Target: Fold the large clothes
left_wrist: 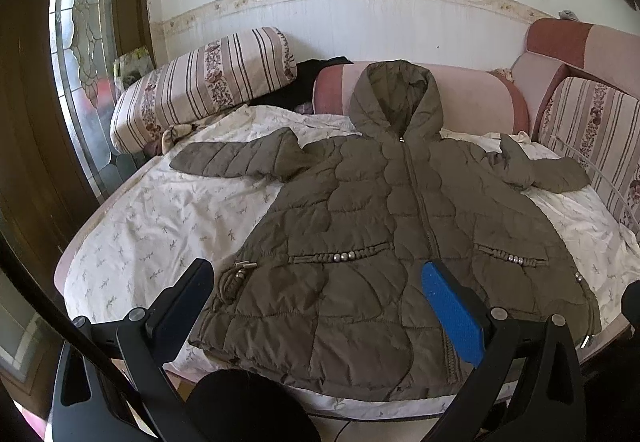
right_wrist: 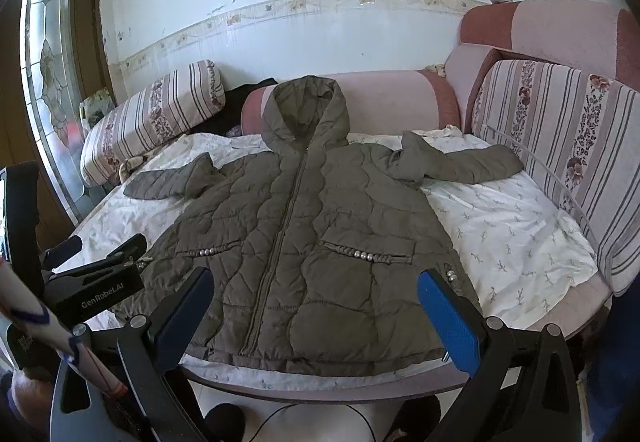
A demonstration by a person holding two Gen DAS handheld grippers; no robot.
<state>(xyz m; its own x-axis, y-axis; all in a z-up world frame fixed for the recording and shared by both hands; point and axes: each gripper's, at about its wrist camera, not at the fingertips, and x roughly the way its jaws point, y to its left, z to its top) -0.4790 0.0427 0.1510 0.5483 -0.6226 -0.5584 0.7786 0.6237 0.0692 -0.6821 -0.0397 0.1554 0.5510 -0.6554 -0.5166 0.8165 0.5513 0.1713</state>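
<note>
An olive quilted hooded jacket (left_wrist: 384, 226) lies flat and zipped on a white floral sheet (left_wrist: 160, 226), sleeves spread out to both sides and hood resting against a pink bolster. My left gripper (left_wrist: 316, 274) hovers open above the jacket's hem, left of the zip, with nothing between its fingers. In the right wrist view the same jacket (right_wrist: 304, 234) fills the middle. My right gripper (right_wrist: 316, 282) is open over the hem, holding nothing. The left gripper's body (right_wrist: 96, 282) shows at the left edge of that view, beside the jacket's left hem corner.
A striped floral cushion (left_wrist: 204, 89) lies at the back left and another (right_wrist: 560, 161) stands along the right side. The pink bolster (right_wrist: 400, 101) runs along the wall. Dark clothing (left_wrist: 296, 81) is bunched behind the bolster. A glass-panelled door (left_wrist: 80, 53) stands at the left.
</note>
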